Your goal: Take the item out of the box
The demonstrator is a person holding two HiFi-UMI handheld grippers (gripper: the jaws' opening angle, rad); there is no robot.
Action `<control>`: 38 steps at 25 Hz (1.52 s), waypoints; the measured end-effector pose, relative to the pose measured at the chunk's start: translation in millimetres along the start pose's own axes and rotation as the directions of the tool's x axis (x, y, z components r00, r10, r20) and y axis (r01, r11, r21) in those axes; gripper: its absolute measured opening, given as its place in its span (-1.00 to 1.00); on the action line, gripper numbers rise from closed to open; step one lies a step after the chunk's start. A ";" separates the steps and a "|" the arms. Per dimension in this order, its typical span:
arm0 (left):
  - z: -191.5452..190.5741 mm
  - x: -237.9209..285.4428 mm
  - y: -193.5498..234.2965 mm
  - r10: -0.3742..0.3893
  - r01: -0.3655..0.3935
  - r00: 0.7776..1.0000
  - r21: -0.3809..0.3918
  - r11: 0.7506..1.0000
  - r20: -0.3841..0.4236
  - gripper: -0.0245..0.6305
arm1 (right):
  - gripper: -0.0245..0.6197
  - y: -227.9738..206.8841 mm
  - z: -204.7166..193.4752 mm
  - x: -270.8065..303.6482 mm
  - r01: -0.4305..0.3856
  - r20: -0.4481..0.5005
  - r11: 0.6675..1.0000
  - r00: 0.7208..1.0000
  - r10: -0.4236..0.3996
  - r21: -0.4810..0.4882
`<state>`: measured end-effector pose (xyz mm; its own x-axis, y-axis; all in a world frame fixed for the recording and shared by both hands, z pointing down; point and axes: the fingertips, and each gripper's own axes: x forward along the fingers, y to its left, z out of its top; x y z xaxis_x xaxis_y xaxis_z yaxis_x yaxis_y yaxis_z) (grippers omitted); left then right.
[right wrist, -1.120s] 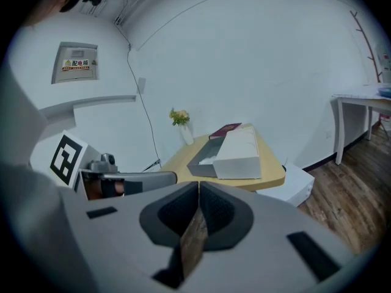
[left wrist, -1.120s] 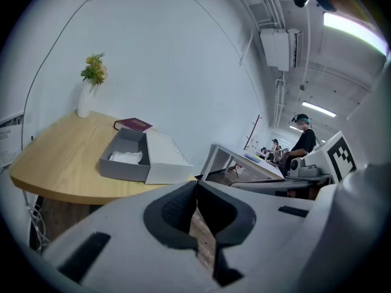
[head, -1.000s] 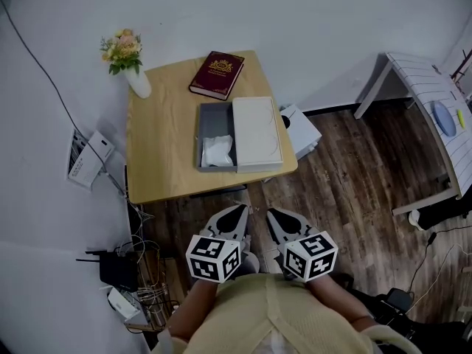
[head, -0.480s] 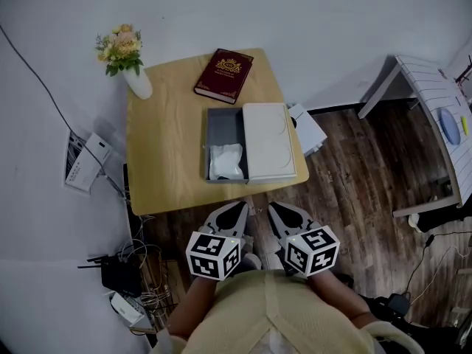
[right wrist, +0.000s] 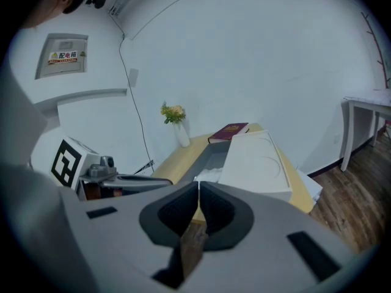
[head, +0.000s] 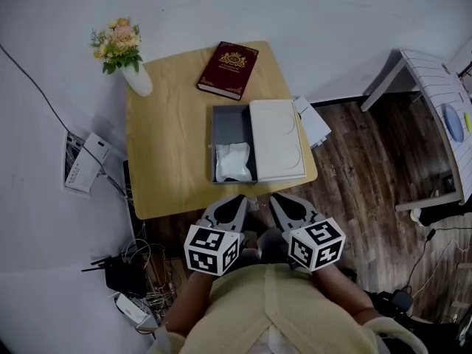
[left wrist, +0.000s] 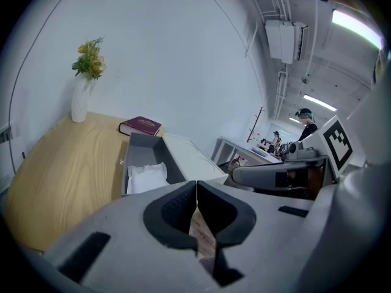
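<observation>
An open grey box [head: 228,123] lies on the wooden table [head: 166,146], its white lid [head: 276,139] resting over the right side. A white crumpled item [head: 233,161] sits in the box's near end, also visible in the left gripper view as the white item [left wrist: 146,177]. My left gripper [head: 234,201] and right gripper [head: 279,200] hang side by side just short of the table's near edge, both shut with nothing between the jaws. In the right gripper view the lid [right wrist: 256,160] and box lie straight ahead.
A dark red book [head: 228,69] lies at the table's far side. A white vase of flowers [head: 133,72] stands at the far left corner. Cables and a router [head: 122,275] crowd the floor at left. A white table [head: 435,113] stands to the right.
The table and box have come nearer to both grippers in the head view. Both grippers stay shut and side by side.
</observation>
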<state>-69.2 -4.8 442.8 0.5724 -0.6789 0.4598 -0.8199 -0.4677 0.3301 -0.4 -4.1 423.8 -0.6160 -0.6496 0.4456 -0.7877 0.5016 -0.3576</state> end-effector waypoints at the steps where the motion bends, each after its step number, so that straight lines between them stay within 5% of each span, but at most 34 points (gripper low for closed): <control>1: 0.9 0.3 1.4 -0.002 0.002 1.000 -0.001 1.000 -0.002 -0.86 | -0.83 -0.8 3.1 1.5 -0.001 0.003 1.000 1.000 0.001 -0.002; 7: 11.9 6.3 6.1 -0.039 0.039 0.999 -0.019 0.999 0.004 -0.86 | -0.83 -8.7 17.6 16.8 -0.013 -0.008 1.000 1.000 0.013 -0.015; 18: 40.9 38.1 33.8 0.043 -0.042 0.997 0.024 0.999 -0.057 -0.86 | -0.83 -32.6 53.7 52.5 -0.108 -0.056 0.992 0.993 0.104 -0.068; 30: 43.8 76.3 64.4 0.111 -0.104 0.968 0.041 0.994 -0.225 -0.86 | -0.83 -46.3 70.0 92.4 -0.280 -0.202 0.951 0.946 0.252 -0.130; 38: 42.8 89.6 76.2 0.131 -0.122 0.946 0.049 0.991 -0.296 -0.86 | -0.83 -57.9 77.8 108.0 -0.315 -0.243 0.937 0.930 0.275 -0.148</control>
<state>-80.8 -125.5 473.9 0.4365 -0.5361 0.7225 -0.8832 -0.4083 0.2307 -20.7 -147.8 428.8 -0.7915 -0.3277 0.5160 -0.5454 0.7596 -0.3543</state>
